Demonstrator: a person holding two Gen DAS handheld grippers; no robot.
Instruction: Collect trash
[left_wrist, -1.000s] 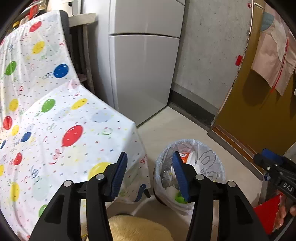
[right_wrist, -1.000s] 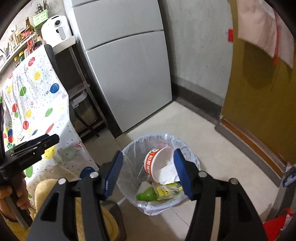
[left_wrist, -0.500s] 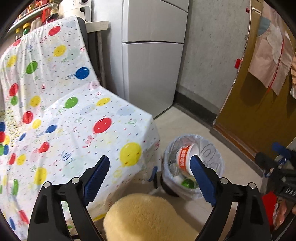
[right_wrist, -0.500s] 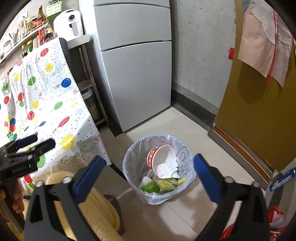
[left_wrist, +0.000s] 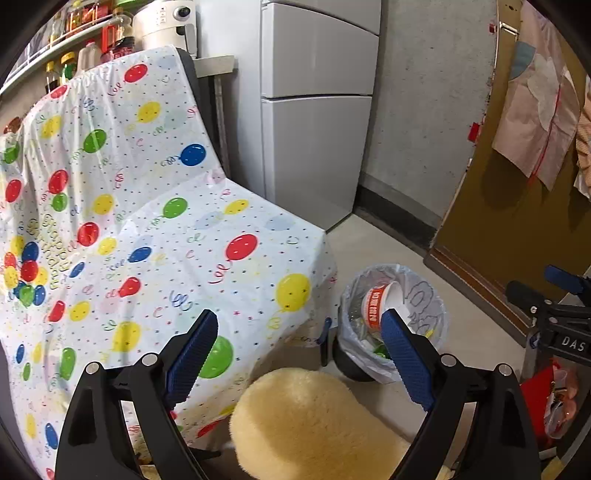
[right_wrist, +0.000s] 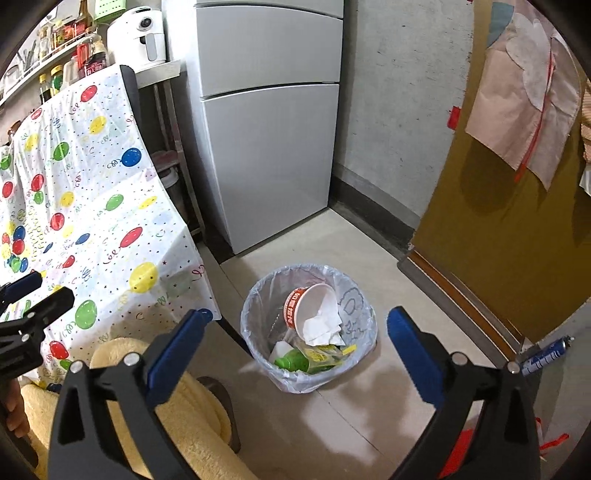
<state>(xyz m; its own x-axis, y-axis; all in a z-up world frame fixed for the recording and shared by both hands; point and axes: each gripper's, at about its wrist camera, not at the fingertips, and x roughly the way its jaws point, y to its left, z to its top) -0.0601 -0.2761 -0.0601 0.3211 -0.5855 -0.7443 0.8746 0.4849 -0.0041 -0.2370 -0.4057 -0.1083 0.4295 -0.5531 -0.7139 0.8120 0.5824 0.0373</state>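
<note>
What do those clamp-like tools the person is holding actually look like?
Each is a black plastic frame that forks into two arms, studded with silver rivets and tipped with ribbed blue pads. The left gripper and right gripper match. Seen from the side, the right gripper's body carries white letters, "DAS". No cables or sleeves show.

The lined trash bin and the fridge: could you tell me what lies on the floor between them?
Nothing: the right wrist view shows bare floor between the trash bin and the fridge.

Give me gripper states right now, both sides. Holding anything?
Left gripper: open, nothing between the pads.
Right gripper: open, empty; the trash bin sits on the floor beyond it.
</note>
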